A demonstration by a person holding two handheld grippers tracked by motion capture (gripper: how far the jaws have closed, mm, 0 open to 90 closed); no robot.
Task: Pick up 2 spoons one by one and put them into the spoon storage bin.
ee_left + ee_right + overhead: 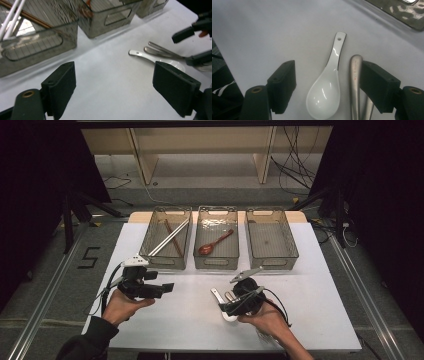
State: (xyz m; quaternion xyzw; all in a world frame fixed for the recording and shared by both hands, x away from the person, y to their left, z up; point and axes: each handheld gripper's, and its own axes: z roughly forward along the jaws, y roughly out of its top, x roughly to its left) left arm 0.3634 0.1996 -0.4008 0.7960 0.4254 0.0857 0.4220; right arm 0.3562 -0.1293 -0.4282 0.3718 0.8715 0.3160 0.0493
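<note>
While three clear bins (216,251) line the far side of the white table (190,320) from above, the left gripper (161,289) hovers empty. Its own view shows jaws wide over bare table. Right gripper (325,87) jaws straddle, spread wide, a white ceramic spoon (327,87) beside metal handles (355,87).

White ceramic spoon (325,92) beside silver metal handles (355,82) on the white table (190,315); reddish-brown spoon (214,243) in the middle clear ribbed bin (216,261).

Three clear bins (218,262) on white table (310,290)
</note>
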